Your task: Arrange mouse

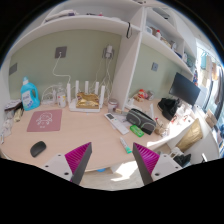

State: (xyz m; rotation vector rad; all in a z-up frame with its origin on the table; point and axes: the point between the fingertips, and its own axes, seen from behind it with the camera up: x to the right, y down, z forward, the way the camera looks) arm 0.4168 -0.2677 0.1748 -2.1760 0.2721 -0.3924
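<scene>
A small black mouse (38, 148) lies on the pale desk (85, 135), left of and beyond my left finger. A pink mouse mat (44, 120) lies farther back on the desk, behind the mouse. My gripper (111, 160) is held above the desk's front edge, open and empty, with nothing between its magenta pads (78, 157).
A blue bottle (30, 96) stands at the back left. A white router (89, 100) stands by the wall. A remote (118, 124), a grey speaker (143, 120), a green item (128, 145), a monitor (186, 90) and a cardboard box (187, 133) crowd the right side.
</scene>
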